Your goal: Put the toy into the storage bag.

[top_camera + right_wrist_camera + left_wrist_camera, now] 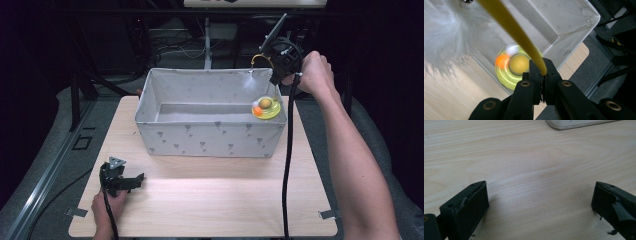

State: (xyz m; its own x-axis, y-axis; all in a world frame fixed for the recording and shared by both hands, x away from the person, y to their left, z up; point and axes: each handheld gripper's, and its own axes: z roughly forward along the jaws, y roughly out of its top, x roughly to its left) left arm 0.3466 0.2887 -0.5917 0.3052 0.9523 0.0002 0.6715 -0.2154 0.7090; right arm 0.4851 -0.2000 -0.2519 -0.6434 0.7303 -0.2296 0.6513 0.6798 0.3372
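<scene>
Yellow wand (509,22) is sitting clamped between my right gripper (543,72) jaws, which are pinching fully closed on its lower end. It's a cat toy: the wand is arching up to a white feather tuft (446,42), and below it hangs the yellow-green round base (266,107) with an orange ball (502,61), a white ball (512,49) and a yellow centre dome (519,64).

In the high view I'm holding the right gripper (280,62) above the far right corner of the grey fabric bin (210,137), with the toy base hanging inside that corner, near the right wall. Can't tell whether the base is touching the bin floor yet.

Left gripper (539,202) is resting low over the wooden table (524,157), jaws standing wide apart, nothing between them. High view is showing it (122,177) at the near left of the table, well clear of the bin.

Judging the step: I'm placing the toy into the bin, late stage. Next move is calling for lowering until the base is seated flat on the floor, then opening the jaws and lifting straight up so the feather isn't snagging on the bin rim. Risk I'm watching: toy tipping over if I'm releasing while it's still hanging.
</scene>
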